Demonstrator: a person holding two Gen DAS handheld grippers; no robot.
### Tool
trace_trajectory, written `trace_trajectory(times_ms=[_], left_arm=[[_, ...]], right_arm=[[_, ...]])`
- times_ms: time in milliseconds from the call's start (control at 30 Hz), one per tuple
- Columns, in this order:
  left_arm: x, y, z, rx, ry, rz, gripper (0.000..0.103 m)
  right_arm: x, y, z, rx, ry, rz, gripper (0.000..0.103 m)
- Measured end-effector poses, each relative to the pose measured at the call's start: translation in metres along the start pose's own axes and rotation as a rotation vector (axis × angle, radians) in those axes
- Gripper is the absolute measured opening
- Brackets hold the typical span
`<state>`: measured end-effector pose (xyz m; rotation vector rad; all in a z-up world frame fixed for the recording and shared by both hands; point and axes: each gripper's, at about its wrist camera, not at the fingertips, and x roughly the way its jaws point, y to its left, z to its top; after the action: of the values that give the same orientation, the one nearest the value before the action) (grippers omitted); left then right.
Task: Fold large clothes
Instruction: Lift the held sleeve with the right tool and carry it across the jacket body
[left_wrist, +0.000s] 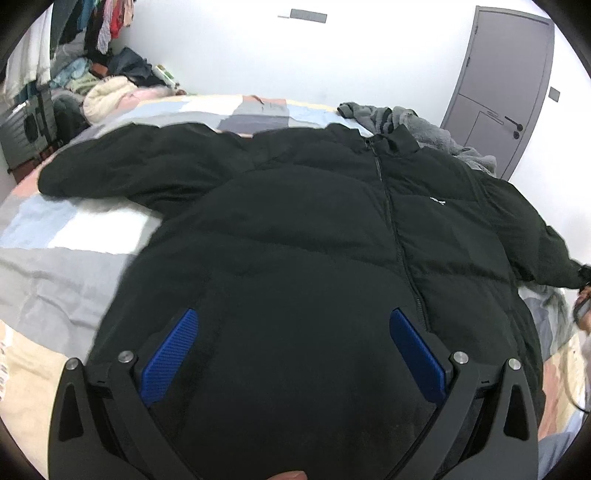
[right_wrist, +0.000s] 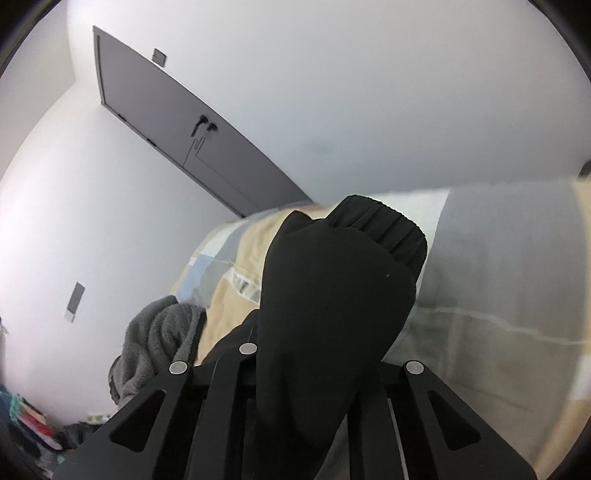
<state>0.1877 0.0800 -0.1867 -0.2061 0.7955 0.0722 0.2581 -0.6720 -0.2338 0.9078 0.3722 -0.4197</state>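
Observation:
A large black padded jacket lies front up on the patchwork bed, zip closed, its left sleeve spread out. My left gripper is open above the jacket's lower body, blue pads wide apart, holding nothing. My right gripper is shut on the jacket's right sleeve; the ribbed cuff sticks out past hidden fingers. That sleeve end shows at the far right of the left wrist view.
A grey fleece garment lies at the bed's far right, also in the right wrist view. A clothes pile and hanging clothes fill the far left corner. A grey door stands behind the bed.

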Motion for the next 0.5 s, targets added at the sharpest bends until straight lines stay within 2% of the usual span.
trace_trajectory(times_ms=[267, 400, 500], left_arm=[[-0.026, 0.005, 0.001, 0.017, -0.036, -0.037, 0.103], [-0.043, 0.005, -0.002, 0.04, -0.069, -0.042, 0.103], [-0.057, 0.003, -0.004, 0.056, -0.096, -0.076, 0.103]], right_arm=[[-0.081, 0.089, 0.047, -0.157, -0.082, 0.006, 0.005], [-0.123, 0.146, 0.051, -0.272, -0.115, 0.023, 0.005], [-0.153, 0.194, 0.042, -0.334, -0.145, 0.06, 0.006]])
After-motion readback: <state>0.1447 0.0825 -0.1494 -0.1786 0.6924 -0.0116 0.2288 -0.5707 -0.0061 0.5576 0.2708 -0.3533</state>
